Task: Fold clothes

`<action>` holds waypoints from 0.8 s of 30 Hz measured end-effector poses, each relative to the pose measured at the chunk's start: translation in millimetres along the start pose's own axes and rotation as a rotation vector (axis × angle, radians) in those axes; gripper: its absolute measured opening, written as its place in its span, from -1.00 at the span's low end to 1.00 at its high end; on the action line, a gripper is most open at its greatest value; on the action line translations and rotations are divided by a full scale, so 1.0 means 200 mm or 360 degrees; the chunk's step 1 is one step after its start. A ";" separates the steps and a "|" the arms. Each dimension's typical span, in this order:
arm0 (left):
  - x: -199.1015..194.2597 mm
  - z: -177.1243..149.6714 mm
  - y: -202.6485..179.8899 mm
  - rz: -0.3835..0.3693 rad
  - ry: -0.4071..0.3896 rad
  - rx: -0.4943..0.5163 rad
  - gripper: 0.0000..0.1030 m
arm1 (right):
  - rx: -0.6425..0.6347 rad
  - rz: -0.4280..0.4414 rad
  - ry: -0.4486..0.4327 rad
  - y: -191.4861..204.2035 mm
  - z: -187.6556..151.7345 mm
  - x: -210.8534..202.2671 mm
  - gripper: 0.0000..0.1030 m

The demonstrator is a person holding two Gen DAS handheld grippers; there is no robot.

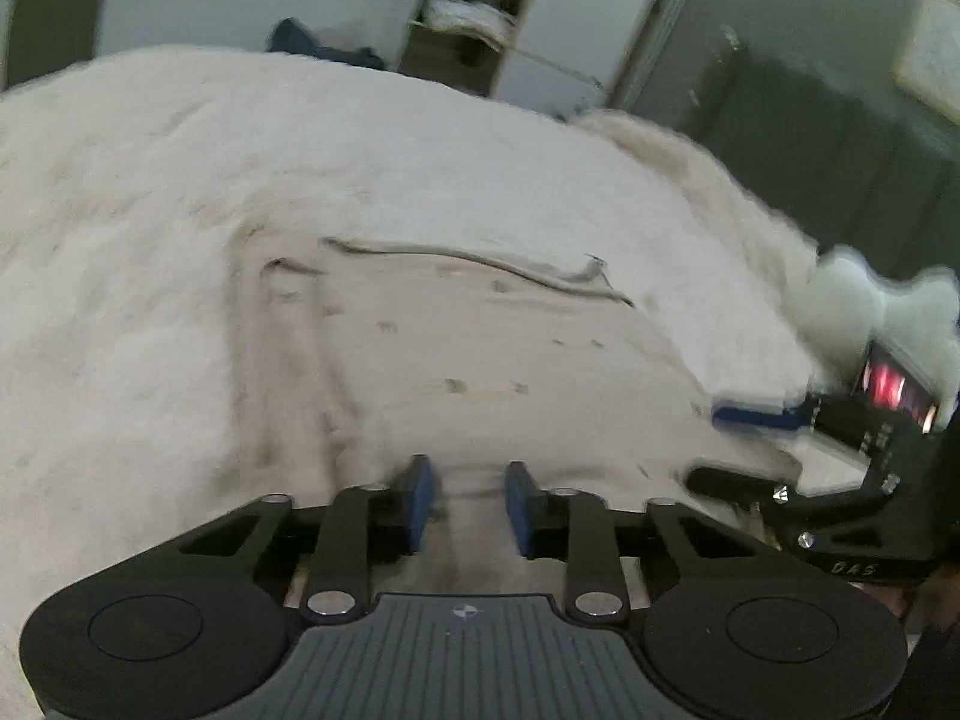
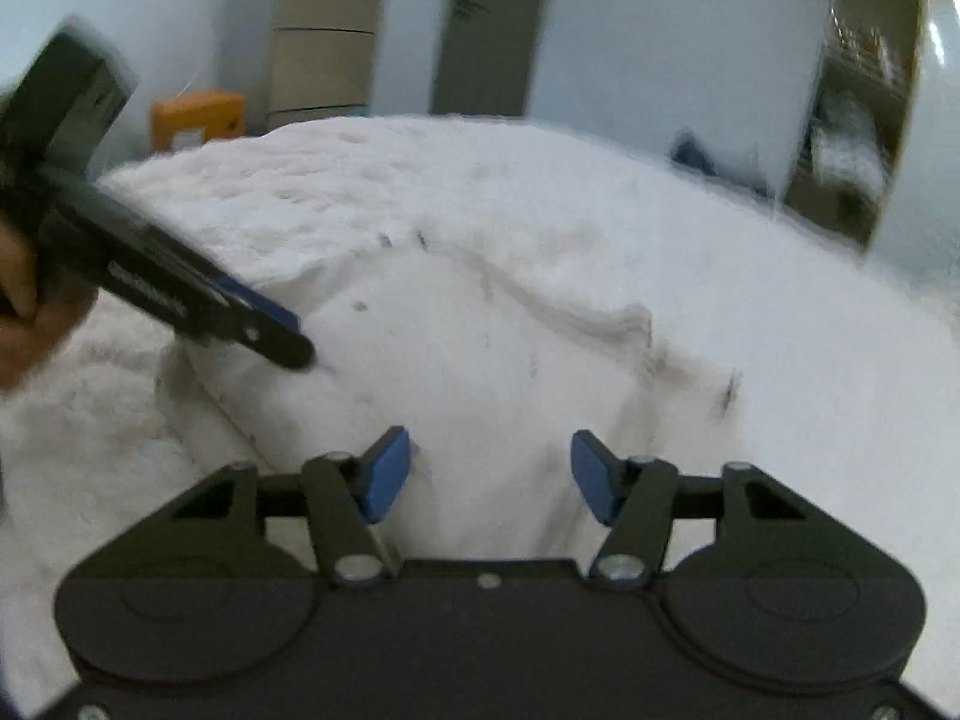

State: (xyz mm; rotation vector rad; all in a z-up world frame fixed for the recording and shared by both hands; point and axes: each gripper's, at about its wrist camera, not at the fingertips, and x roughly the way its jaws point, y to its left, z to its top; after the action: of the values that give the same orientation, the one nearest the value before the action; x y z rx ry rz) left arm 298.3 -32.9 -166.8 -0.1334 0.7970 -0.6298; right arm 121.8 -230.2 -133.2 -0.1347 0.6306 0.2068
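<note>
Left gripper (image 1: pixel 468 504) is nearest in its own view: its blue pads stand a narrow gap apart, and nothing is seen clamped between them. From the right wrist view it comes in from the left as a blurred dark bar, held by a hand (image 2: pixel 24 312). Its tip is over the near left edge of the garment (image 1: pixel 480 360); contact cannot be confirmed.

Right gripper (image 2: pixel 489 474) has its pads spread wide, empty, poised above the near edge of the same garment.

Garment: pale cream, lying flat in a roughly rectangular fold in the middle of a fluffy white blanket (image 1: pixel 150 210). A raised hem runs along its far edge. Small dark marks dot the fabric. Both views are blurred, so finer detail cannot be read.

Surroundings:
- Dark blue cloth (image 1: pixel 300 39) lies at the far edge of the blanket.
- Open shelving (image 1: pixel 474 12) holding pale bundles stands behind it.
- Orange box (image 2: pixel 198 120) sits beyond the blanket's far left side.

Obstructions: nothing lies on the garment, and each gripper crosses the edge of the other's view.
</note>
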 end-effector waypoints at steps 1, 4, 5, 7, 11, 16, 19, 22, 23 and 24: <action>-0.02 0.00 0.01 0.0007 -0.0003 -0.0011 -0.92 | 0.0022 -0.0025 0.0009 -0.04 -0.04 -0.01 0.10; -0.21 0.03 -0.01 0.0162 -0.0017 0.0091 -0.68 | 0.0037 -0.0176 0.0023 -0.11 -0.13 -0.03 0.15; -0.28 0.03 -0.07 0.0263 -0.0047 0.0207 -0.56 | 0.0006 -0.0246 0.0031 -0.12 -0.12 -0.07 0.14; -0.40 -0.01 -0.18 0.0375 -0.0118 0.0445 -0.19 | -0.0081 -0.0317 -0.0008 -0.09 -0.10 -0.12 0.19; -0.51 -0.16 -0.50 0.0440 -0.0245 0.1135 0.76 | -0.0438 -0.0278 -0.0180 0.05 -0.10 -0.36 0.60; -0.33 -0.52 -0.74 0.0428 -0.0123 0.2024 0.81 | -0.1078 -0.0225 -0.0192 0.33 -0.16 -0.32 0.62; -0.15 -0.68 -0.72 0.0504 -0.0040 0.2248 0.81 | -0.1499 -0.0244 -0.0083 0.47 -0.30 -0.19 0.62; -0.05 -0.72 -0.68 0.0615 -0.0058 0.2302 0.81 | -0.1736 -0.0316 -0.0005 0.54 -0.39 -0.04 0.62; -0.03 -0.72 -0.66 0.0647 -0.0065 0.2319 0.81 | -0.1790 -0.0348 0.0012 0.55 -0.42 0.01 0.62; 0.00 -0.72 -0.63 0.0678 -0.0074 0.2344 0.81 | -0.1819 -0.0368 0.0020 0.55 -0.43 0.04 0.62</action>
State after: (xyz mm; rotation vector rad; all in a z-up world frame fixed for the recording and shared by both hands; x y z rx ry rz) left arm 135.9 -118.4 -225.0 1.3225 0.1485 -0.6629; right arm 54.0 -138.0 -213.6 -1.3027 0.4395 0.3226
